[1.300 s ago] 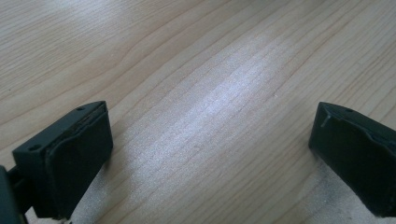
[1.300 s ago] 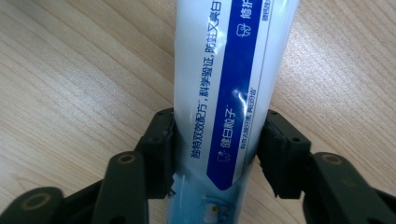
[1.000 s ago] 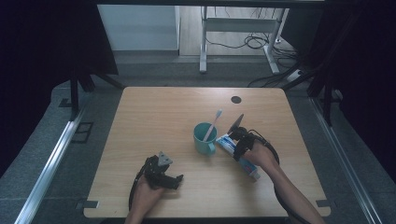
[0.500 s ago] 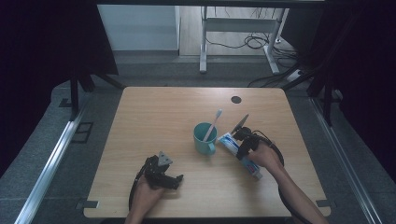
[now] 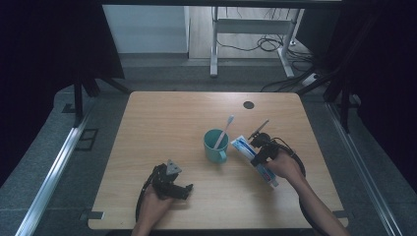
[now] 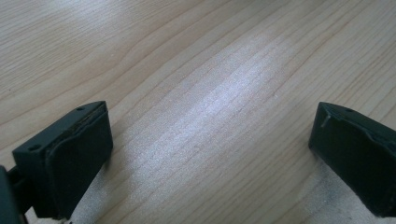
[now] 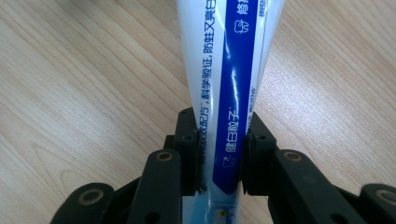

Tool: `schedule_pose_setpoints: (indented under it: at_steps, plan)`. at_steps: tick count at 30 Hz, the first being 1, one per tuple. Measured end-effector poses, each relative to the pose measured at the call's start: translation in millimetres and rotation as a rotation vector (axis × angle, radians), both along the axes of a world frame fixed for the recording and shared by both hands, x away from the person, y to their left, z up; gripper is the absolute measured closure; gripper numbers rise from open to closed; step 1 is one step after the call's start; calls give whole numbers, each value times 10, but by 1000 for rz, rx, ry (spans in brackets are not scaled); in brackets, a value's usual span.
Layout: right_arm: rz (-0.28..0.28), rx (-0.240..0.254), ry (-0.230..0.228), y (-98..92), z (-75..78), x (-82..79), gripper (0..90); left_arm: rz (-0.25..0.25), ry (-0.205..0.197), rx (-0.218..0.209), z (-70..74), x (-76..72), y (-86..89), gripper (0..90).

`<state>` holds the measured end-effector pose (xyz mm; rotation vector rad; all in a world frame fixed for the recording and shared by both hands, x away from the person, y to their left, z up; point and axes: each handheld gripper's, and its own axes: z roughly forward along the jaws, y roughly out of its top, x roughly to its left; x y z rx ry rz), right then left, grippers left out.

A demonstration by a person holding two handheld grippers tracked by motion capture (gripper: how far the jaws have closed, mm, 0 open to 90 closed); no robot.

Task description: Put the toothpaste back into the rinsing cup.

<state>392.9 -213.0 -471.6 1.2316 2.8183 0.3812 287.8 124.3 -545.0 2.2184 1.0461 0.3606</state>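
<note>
A white and blue toothpaste tube point(image 5: 242, 145) lies slanted at the right of the wooden table point(image 5: 172, 118), just right of a teal cup point(image 5: 216, 145). A white toothbrush point(image 5: 225, 129) stands in the cup. My right gripper point(image 5: 258, 153) is shut on the tube across its width. In the right gripper view the tube point(image 7: 229, 70) runs up and away from the right gripper point(image 7: 219, 156), with both pads pressed on its sides. My left gripper point(image 5: 183, 190) rests near the front edge, left of the cup. The left gripper point(image 6: 210, 158) is open over bare wood.
A small black round hole point(image 5: 249, 104) sits in the tabletop at the back right. Beyond the far edge stand metal desk legs point(image 5: 214, 44) with cables on the floor. Dark curtains hang at both sides.
My right gripper has shifted slightly to the right with the toothpaste tube in it. The left gripper has stayed in place.
</note>
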Motion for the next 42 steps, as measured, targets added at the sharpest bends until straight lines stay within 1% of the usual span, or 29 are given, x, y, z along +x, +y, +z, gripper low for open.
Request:
schedule_pose_setpoints:
  at_steps: [4, 9, 18, 22, 29, 38, 42]
  plan:
    - [8, 12, -15, -11, 26, -28, 718, 1, 1, 0, 0, -1, -1, 0]
    - [5, 30, -33, -27, 50, -59, 718, 1, 1, -1, 0, -1, -1, 0]
    - [6, 70, -73, -114, 113, -114, 719, 0, 0, 0, 0, 0, 0, 0]
    - [-5, 87, -91, -156, 144, -152, 719, 0, 0, 0, 0, 0, 0, 0]
    - [-2, 132, -133, -216, 206, -240, 719, 2, 0, -3, -1, -1, -2, 0]
    - [16, 205, -209, -276, 296, -346, 719, 2, -1, -2, -1, -1, -2, 0]
    - [23, 228, -241, -294, 317, -384, 719, 2, 0, -3, -1, -1, -2, 0]
